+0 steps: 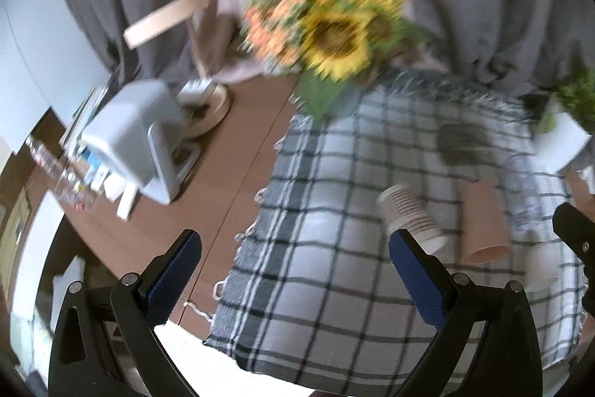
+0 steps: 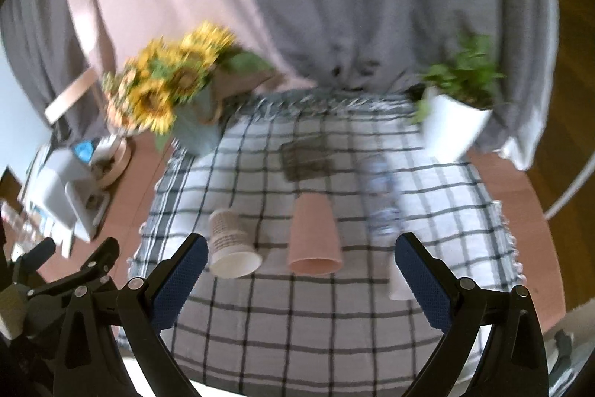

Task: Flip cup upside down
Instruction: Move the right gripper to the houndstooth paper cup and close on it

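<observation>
Both tools empty, jaws spread wide: left tool [image 1: 293,270], right tool [image 2: 299,270]. Two cups lie on their sides on the checked cloth [image 2: 297,333] covering the surface, mouths toward you. Pink cup [image 2: 315,237] lies between your right tool's fingers, farther out; white ribbed cup [image 2: 232,244] lies just beside your right tool's left finger. Both look like light, thin-walled paper: expect them to dent, roll and skid. Take hold mid-wall, across the body, gently. Frames are blurred; a clear bottle [image 2: 381,196] stands near the pink cup.
</observation>
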`<state>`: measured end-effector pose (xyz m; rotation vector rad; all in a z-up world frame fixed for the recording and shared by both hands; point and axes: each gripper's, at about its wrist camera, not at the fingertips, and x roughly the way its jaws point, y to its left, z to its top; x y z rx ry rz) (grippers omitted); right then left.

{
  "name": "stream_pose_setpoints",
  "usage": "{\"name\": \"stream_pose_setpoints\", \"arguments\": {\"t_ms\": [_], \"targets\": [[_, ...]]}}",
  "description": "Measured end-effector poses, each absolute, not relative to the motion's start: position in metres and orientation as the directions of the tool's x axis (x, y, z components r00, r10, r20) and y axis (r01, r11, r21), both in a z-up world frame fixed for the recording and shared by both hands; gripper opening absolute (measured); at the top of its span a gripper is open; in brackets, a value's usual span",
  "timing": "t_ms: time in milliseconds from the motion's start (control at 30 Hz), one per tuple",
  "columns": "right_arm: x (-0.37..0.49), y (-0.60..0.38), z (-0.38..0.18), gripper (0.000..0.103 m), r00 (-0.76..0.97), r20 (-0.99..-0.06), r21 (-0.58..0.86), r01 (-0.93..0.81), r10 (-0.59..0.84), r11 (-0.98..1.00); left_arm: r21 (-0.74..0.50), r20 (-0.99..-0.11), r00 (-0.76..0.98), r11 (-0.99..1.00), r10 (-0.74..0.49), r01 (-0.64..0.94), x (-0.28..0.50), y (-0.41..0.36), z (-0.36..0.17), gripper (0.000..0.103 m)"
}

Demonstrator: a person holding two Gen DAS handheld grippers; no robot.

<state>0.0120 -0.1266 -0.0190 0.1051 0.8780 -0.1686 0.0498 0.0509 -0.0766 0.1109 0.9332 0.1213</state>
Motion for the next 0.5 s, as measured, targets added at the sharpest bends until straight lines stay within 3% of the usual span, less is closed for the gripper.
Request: {"name": "stream_pose_setpoints", "arguments": {"t_ms": [333, 500], "targets": [[0.103, -0.075, -0.087, 0.1, 0.449, -0.893, -0.024, -0.018, -0.014, 1.0, 0.198, -0.869, 0.449, 0.978, 0.209, -0.072, 0.086, 0.079, -0.138, 0.103], [0.137, -0.059, -0.125, 0.093, 0.334, -0.942, -0.008, -0.091, 0.023, 0.996, 0.19, -0.91, 0.36, 0.978, 0.207, -0.084, 0.103, 0.089, -0.168, 0.103]]}}
